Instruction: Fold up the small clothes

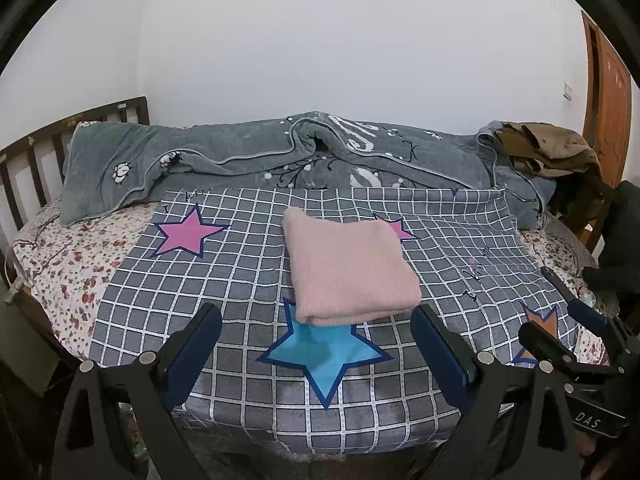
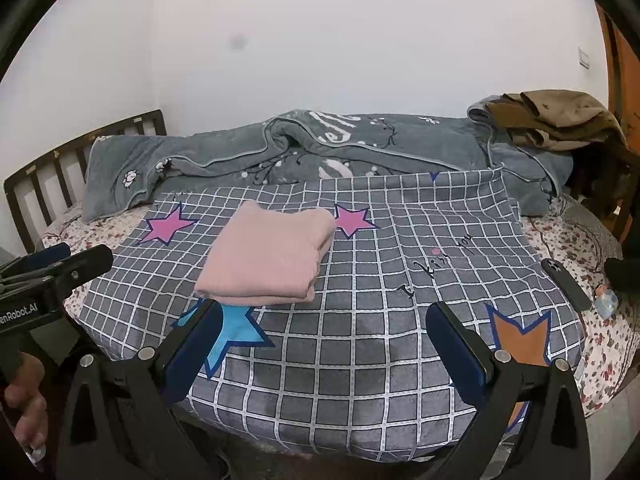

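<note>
Left wrist view is showing the left gripper (image 1: 316, 344) hovering low over the near edge of a grey checked cover (image 1: 224, 292), its jaws standing wide apart and holding nothing. Just beyond the fingertips a pink garment (image 1: 348, 268) is lying folded into a thick rectangle, resting on the cover and overlapping the top of a blue star (image 1: 324, 356) printed there. A pink star (image 1: 186, 234) is showing to the left of the garment, well apart from it.

Right wrist view is showing the right gripper (image 2: 324, 340) likewise spread open and empty, with the folded garment lying ahead and to its left, near the left finger. A dark phone (image 2: 566, 284) is lying on the right edge of the cover, beside an orange star (image 2: 520, 340). At the far side of the bed a grey blanket (image 2: 224, 156) is lying rumpled against the wall, and brown clothes (image 2: 560, 120) are sitting heaped on its right end. A flowered sheet (image 1: 68, 268) is showing around the cover, with a dark wooden headboard (image 1: 36, 148) at the left. A hand (image 2: 24, 404) is gripping the handle of the left gripper at the lower left of this view.

No basket, box or other container is showing in either view.
</note>
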### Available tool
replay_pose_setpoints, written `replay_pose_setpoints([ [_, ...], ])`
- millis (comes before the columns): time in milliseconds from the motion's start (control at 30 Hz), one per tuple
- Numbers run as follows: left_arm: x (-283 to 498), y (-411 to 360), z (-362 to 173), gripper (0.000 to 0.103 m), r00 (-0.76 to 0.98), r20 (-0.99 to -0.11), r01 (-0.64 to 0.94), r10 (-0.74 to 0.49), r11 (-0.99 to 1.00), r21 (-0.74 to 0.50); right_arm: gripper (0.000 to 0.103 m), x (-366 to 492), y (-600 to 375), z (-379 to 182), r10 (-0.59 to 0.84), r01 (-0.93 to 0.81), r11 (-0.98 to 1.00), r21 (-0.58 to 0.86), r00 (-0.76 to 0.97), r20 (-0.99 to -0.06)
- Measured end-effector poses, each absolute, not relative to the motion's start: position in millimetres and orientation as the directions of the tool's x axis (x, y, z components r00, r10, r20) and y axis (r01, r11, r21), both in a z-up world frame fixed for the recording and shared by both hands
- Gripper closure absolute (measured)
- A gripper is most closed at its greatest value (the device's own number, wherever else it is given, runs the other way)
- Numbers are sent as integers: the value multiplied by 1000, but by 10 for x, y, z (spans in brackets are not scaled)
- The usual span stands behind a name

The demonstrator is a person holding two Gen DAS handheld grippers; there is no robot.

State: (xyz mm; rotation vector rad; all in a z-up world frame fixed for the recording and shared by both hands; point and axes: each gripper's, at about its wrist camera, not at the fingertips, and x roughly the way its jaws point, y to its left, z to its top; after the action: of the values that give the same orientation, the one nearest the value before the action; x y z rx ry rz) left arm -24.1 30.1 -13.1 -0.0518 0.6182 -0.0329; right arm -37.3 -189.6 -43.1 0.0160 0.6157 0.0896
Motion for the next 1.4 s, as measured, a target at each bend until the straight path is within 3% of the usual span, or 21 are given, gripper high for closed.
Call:
replay_pose_setpoints([
  [1400,-295,331,-80,7,815,-578,11,-44,998,-61,3,-468,-1851,-349,107,-87,994,62,815,-569],
])
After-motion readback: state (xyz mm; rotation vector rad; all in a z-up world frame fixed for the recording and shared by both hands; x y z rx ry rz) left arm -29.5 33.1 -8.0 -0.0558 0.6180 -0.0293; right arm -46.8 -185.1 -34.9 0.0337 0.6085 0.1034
